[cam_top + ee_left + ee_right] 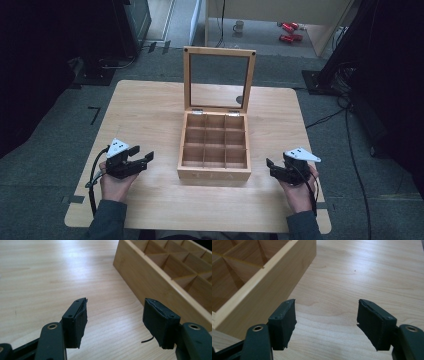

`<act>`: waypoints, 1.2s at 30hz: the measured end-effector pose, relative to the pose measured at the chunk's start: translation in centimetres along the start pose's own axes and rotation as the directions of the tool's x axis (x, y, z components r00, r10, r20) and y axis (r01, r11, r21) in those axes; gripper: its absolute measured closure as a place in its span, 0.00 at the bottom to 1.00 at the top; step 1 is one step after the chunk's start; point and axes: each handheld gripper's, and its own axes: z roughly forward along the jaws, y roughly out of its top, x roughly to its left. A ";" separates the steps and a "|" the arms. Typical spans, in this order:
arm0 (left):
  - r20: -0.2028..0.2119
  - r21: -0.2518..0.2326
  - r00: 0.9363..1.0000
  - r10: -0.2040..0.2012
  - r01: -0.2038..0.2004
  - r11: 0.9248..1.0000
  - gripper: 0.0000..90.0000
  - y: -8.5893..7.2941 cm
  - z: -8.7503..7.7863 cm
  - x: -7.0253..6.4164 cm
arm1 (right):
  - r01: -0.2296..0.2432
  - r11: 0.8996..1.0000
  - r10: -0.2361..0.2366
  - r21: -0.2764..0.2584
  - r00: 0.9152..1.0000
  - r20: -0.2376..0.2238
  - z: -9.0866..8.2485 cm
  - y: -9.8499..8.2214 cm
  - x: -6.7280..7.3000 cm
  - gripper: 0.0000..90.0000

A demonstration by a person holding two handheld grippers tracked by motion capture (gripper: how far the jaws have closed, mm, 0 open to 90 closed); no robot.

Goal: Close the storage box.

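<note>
1. The square, light wooden box with nine compartments sits mid-table, its glass-paned lid standing upright.
2. My left gripper and right gripper flank it, jaws spread, holding nothing.
3. I'd likely close the lid next: approach level and slowly.

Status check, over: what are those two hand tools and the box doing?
Left tool open, empty. Right tool open, empty. Wooden box between them, lid up, compartments bare. Nothing blocking.
</note>
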 end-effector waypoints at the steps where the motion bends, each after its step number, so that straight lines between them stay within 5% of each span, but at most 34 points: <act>1: 0.001 0.000 1.000 0.002 -0.002 1.000 0.39 0.2 0.0 0.0 | 0.011 1.000 -0.011 -0.003 1.000 0.004 -0.1 0.5 0.1 0.35; 12: 0.015 -0.019 1.000 0.024 -0.023 1.000 0.32 2.2 0.0 -0.4 | 0.039 0.999 -0.039 -0.023 0.999 0.012 -0.4 2.6 0.2 0.36; 21: 0.041 -0.037 0.999 0.017 -0.015 0.999 0.36 3.7 0.4 -1.0 | 0.075 0.997 -0.074 -0.033 0.997 0.019 -0.1 3.9 0.6 0.39; 36: 0.043 -0.070 0.997 0.066 -0.063 0.996 0.37 6.9 1.6 -2.0 | 0.103 0.993 -0.103 -0.053 0.995 0.016 0.6 6.3 0.9 0.43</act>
